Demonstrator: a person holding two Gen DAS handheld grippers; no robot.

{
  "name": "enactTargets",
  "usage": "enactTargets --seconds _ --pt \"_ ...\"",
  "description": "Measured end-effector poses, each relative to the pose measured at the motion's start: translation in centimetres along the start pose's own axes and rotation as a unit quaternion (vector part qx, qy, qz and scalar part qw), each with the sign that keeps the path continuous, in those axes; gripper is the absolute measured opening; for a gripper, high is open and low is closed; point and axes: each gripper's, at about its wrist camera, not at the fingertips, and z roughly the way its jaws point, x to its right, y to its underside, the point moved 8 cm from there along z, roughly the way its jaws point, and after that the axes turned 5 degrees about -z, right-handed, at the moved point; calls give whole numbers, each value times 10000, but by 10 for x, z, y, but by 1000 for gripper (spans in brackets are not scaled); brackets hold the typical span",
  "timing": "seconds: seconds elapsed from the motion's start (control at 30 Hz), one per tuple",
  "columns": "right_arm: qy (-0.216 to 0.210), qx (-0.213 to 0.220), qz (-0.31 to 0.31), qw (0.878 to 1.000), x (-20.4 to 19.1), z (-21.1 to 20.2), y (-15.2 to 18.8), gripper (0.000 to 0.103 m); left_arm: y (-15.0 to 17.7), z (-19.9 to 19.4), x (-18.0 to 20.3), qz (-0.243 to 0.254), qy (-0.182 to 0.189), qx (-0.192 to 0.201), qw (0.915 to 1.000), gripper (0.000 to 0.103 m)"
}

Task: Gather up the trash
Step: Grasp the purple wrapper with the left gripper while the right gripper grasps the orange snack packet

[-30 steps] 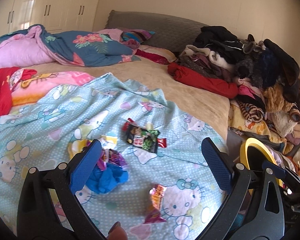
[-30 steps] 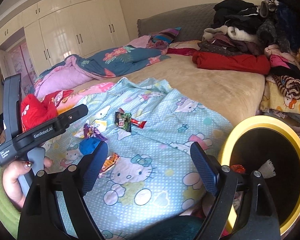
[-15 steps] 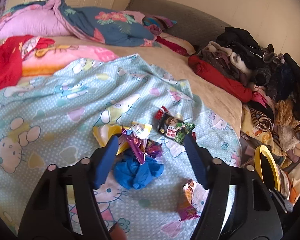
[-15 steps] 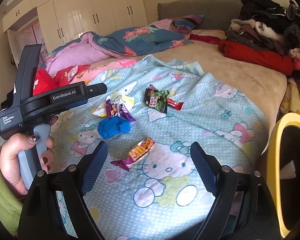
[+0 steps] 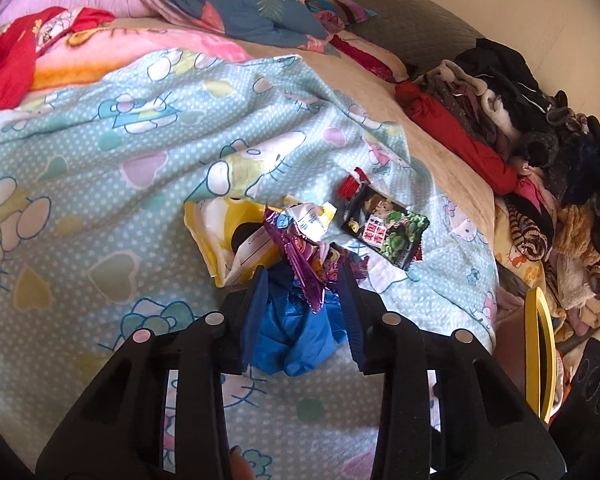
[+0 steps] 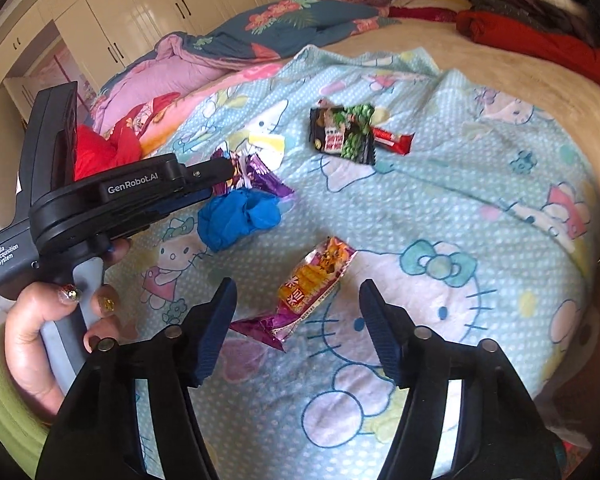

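Left wrist view, left gripper (image 5: 302,304) closing around crumpled blue plastic glove (image 5: 296,340) on teal cartoon-print blanket (image 5: 100,152), contact unclear, purple foil wrapper (image 5: 308,264) draped over the glove, right gripper (image 6: 296,316) spread wide around orange snack wrapper (image 6: 316,280) near the glove.

You've got a crumpled blue plastic glove (image 5: 296,340) balled up on the blanket, with a crinkled purple foil wrapper (image 5: 308,260) draped over its far edge. Just behind sits a torn yellow-and-white packet (image 5: 224,232), a flat dark green-pea snack bag (image 6: 342,134) over a red bar wrapper (image 6: 392,140), and an orange-purple snack wrapper (image 6: 308,284) nearer you.
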Motion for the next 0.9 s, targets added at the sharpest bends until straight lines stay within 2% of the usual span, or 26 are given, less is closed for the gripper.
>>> enactTargets --seconds 0.1,0.17,0.2,0.23,0.4,0.9 --pt "-54 -139 17 9999 -2 11 3 50 1 5 -1 -51 -19 -27 10000 21" --pt "-49 -195 -13 9998 -3 15 5 40 1 7 -1 -86 3 -16 10000 19" --pt "-35 -231 -22 9997 -2 16 6 29 1 7 -1 -108 16 -14 9999 16" --pt "-32 -254 -17 9997 -1 16 7 26 1 8 -1 -127 42 -16 9999 12" --pt "-129 -177 92 9997 3 11 7 21 1 5 6 -72 113 40 9999 9" --pt "-49 389 -120 9992 8 -40 -9 20 -7 -28 51 466 385 413 9973 6"
